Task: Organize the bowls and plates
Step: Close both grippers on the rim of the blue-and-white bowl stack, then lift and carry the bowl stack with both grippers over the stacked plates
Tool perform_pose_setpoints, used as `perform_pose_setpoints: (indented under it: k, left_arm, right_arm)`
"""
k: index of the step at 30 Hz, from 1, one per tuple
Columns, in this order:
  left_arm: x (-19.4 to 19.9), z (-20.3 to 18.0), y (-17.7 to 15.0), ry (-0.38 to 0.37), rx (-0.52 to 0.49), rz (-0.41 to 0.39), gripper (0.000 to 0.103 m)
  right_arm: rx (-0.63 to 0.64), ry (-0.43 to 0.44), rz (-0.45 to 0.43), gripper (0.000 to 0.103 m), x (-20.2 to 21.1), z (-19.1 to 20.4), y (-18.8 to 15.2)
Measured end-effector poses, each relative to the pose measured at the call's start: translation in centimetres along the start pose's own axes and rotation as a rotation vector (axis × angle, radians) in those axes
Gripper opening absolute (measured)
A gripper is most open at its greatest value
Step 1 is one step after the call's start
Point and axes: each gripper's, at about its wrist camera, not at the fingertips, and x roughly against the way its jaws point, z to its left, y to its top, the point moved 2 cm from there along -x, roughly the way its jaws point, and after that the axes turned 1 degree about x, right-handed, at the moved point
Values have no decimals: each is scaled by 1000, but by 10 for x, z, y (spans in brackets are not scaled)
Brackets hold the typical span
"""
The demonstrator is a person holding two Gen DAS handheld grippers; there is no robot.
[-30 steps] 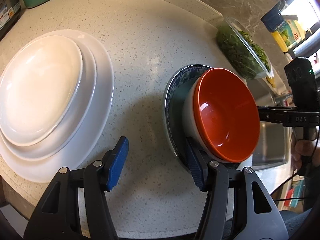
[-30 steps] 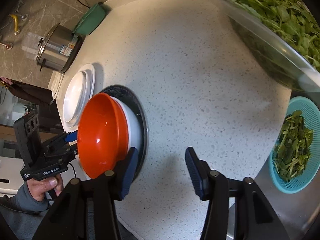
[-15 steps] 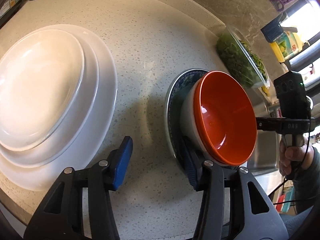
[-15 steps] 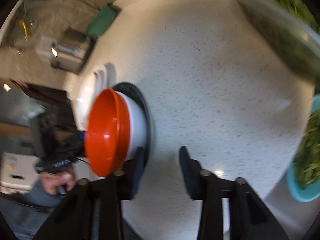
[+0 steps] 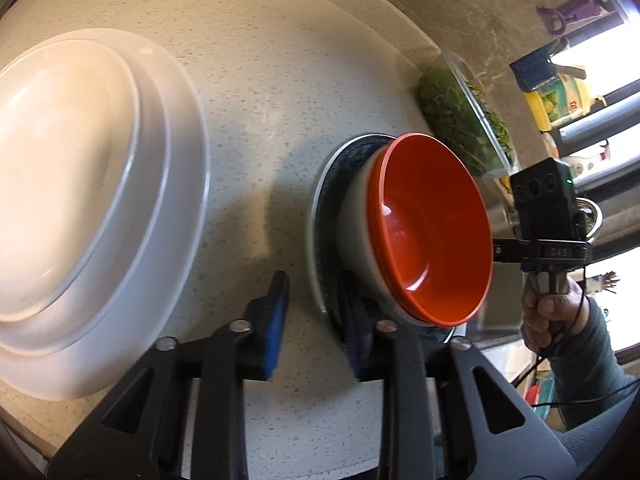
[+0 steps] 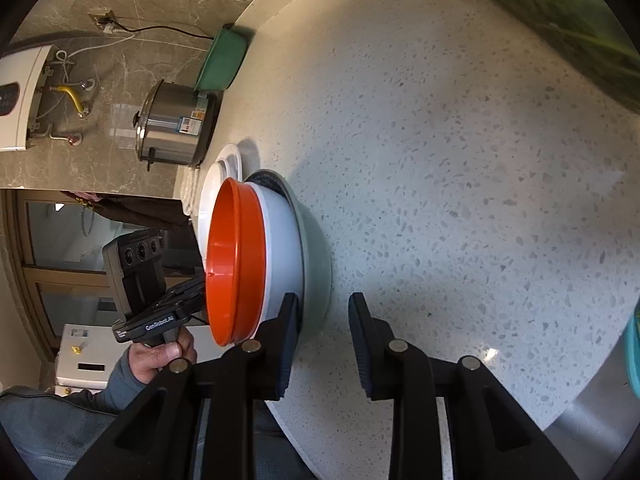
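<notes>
An orange bowl sits nested in a white bowl on a blue-patterned plate. My left gripper is open, its jaws straddling the plate's near rim. My right gripper is open, straddling the plate's opposite rim; the orange bowl and white bowl show side-on there. A stack of white plates lies to the left, also seen in the right wrist view.
A glass dish of greens stands behind the bowls. A steel rice cooker and a green basin stand at the counter's far end. A teal colander is at the right edge. The counter edge runs close under both grippers.
Both grippers have moved in onto the blue plate's rim from opposite sides and their jaws have narrowed. The bowls and plates have stayed in place.
</notes>
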Motion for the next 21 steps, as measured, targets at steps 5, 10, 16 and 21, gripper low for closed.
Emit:
perform_pose_setpoints:
  k: [5, 10, 16, 21]
  left_arm:
    - [-4, -3, 3, -13, -4, 4, 12]
    - [-4, 0, 6, -16, 5, -1, 12]
    - [-4, 0, 6, -18, 1, -1, 11]
    - [-4, 3, 4, -42, 15, -6, 11]
  right_arm:
    - [-31, 64, -8, 28, 0, -11, -3]
    - [-24, 96, -13, 13, 1, -7, -3]
    - [-55, 139, -32, 13, 0, -10, -5]
    - [-63, 149, -51, 12, 1, -10, -7]
